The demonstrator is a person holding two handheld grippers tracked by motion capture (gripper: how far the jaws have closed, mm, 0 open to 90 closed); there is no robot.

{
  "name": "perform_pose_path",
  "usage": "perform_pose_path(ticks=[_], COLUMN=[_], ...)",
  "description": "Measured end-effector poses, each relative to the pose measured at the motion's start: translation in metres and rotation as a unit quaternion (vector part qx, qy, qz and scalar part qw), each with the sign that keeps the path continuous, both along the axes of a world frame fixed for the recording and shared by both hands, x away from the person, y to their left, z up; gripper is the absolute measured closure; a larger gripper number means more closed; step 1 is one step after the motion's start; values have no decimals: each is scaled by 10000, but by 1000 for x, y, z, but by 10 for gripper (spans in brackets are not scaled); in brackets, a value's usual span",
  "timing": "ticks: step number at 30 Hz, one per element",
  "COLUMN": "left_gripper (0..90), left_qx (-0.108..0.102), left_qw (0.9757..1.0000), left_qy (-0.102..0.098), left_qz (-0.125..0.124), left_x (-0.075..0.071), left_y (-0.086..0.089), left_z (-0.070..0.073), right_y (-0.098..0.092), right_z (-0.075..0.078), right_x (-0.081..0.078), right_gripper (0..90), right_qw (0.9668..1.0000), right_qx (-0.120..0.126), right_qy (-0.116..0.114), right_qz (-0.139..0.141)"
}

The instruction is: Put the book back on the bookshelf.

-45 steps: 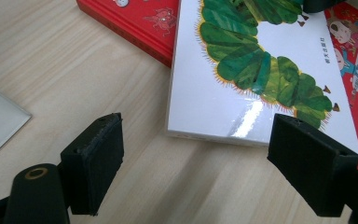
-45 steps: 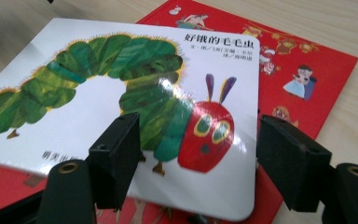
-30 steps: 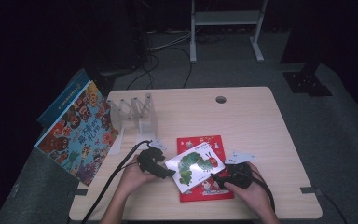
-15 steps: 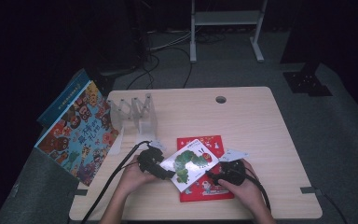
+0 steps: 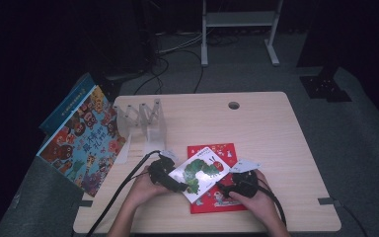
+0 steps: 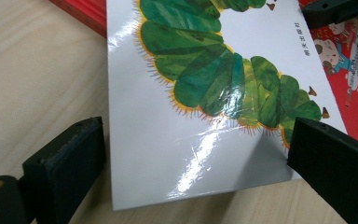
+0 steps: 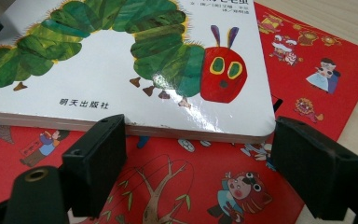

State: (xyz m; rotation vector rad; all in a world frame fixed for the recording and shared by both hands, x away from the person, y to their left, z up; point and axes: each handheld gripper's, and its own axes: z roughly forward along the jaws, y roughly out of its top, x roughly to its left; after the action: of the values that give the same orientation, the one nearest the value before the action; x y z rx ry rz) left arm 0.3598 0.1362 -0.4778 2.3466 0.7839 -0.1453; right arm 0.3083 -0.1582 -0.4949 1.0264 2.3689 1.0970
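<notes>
Presently: white book (image 5: pixel 202 172) with green caterpillar cover, lower centre of the high view, lying flat atop a red book (image 5: pixel 216 197) on the counter (image 5: pixel 276 133). Left gripper (image 6: pixel 193 172): fingers wide, just been opening, straddling the white book's corner, no grip. Right gripper (image 7: pixel 196 161): fingers apart, just been opening, astride its near edge, pads clear.
</notes>
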Motion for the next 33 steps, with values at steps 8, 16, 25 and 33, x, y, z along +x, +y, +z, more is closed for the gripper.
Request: perform_pose_path(ticks=[8, 16, 25, 33], left_gripper=[13, 20, 68, 98], left_qx=[47, 280, 61, -60], left_qw=[10000, 9996, 9999, 9999], left_qy=[-27, -60, 3, -19], left_qz=[-5, -27, 111, 113], left_x=[0, -1, -2, -2], left_y=[-4, -10, -6, -4], left_z=[0, 5, 11, 10], right_y=[9, 13, 13, 13], right_z=[-2, -6, -6, -6], right_x=[-6, -7, -8, -9], right_gripper=[44, 11, 7, 8], right_qw=[10000, 9999, 9999, 9998], right_qx=[-10, 60, 42, 46], right_qy=[38, -63, -79, -70], right_qz=[39, -91, -138, -173])
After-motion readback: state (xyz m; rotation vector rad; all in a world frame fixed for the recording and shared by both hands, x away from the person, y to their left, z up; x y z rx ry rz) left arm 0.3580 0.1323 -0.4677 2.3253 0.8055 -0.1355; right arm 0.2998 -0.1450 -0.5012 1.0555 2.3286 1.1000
